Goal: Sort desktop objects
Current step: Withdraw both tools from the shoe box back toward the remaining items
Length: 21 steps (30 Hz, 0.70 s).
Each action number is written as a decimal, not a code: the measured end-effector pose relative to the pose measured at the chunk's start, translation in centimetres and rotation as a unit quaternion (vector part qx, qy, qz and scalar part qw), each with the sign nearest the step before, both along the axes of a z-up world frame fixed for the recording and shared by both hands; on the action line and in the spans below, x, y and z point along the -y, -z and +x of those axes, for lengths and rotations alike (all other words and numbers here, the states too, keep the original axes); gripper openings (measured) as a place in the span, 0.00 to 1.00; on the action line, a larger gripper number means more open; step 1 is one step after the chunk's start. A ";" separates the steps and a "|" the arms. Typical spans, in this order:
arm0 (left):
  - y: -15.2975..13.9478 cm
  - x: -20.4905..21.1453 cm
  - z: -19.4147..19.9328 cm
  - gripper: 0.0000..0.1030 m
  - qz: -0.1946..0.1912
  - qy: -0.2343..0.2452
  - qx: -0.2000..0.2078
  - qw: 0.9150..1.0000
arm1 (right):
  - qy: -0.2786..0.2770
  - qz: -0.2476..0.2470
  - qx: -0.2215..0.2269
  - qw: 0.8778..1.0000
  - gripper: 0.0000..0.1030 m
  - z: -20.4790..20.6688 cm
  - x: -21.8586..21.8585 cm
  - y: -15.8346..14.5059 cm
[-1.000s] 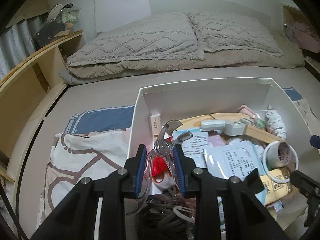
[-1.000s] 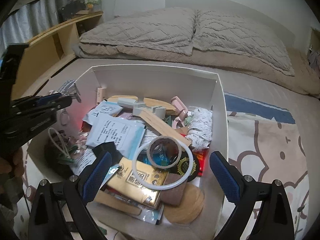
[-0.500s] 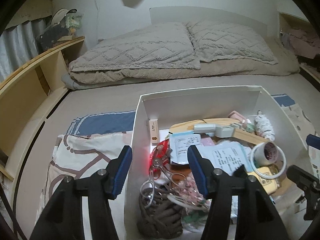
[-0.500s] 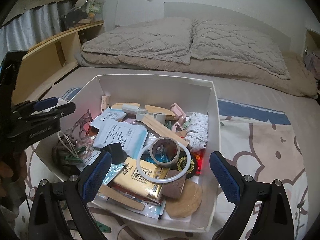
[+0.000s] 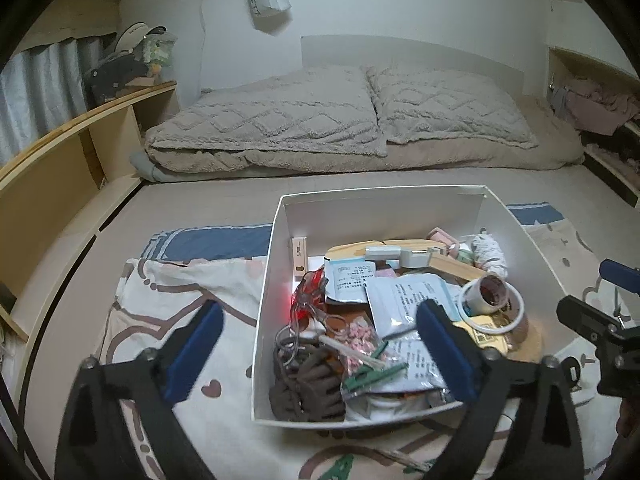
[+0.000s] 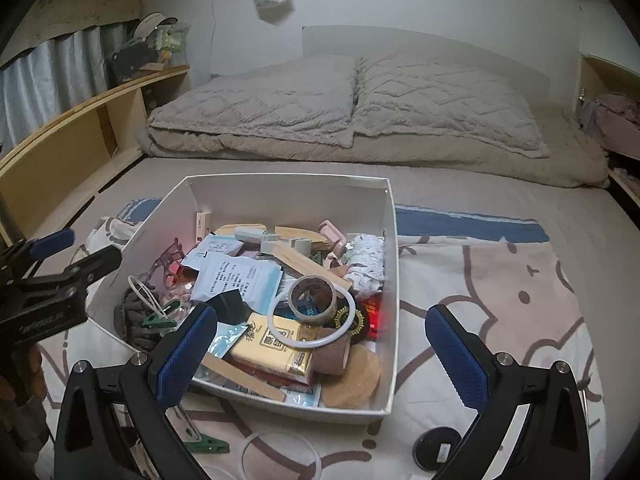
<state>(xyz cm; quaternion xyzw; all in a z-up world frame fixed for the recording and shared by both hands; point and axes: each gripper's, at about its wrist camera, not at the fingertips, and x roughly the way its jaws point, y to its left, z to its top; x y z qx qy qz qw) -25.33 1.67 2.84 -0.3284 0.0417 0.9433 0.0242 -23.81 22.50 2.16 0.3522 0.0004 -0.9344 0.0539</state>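
The left gripper (image 5: 320, 340), low in the left wrist frame, is spreading its jaws wide; its blue pads (image 5: 192, 356) straddle the left wall of the white box (image 5: 264, 292) and grip nothing, one pad over the printed cloth (image 5: 160, 280), the other over the box's clutter; the clear scissors (image 5: 308, 300) lie loose inside the box, left of centre, free of both pads; the right gripper (image 6: 320, 352), at the bottom of the right wrist frame, is likewise opening with nothing between its pads, which frame the box's near right corner; the tape roll (image 6: 312, 296) and a white ring (image 6: 316, 320) rest on the pile at frame centre; a green clip (image 6: 208, 446) lies on the cloth at lower left
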 end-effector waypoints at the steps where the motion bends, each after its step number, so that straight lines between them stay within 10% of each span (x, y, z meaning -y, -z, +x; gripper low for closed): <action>1: -0.1 0.0 0.4 0.98 0.002 0.001 -0.001 1.000 | 0.001 0.000 -0.002 1.000 1.00 0.3 0.0 -0.2; 21: -4.3 0.6 8.2 1.00 0.026 0.014 -0.033 0.999 | 0.002 0.010 -0.049 0.999 1.00 7.1 -0.2 -3.9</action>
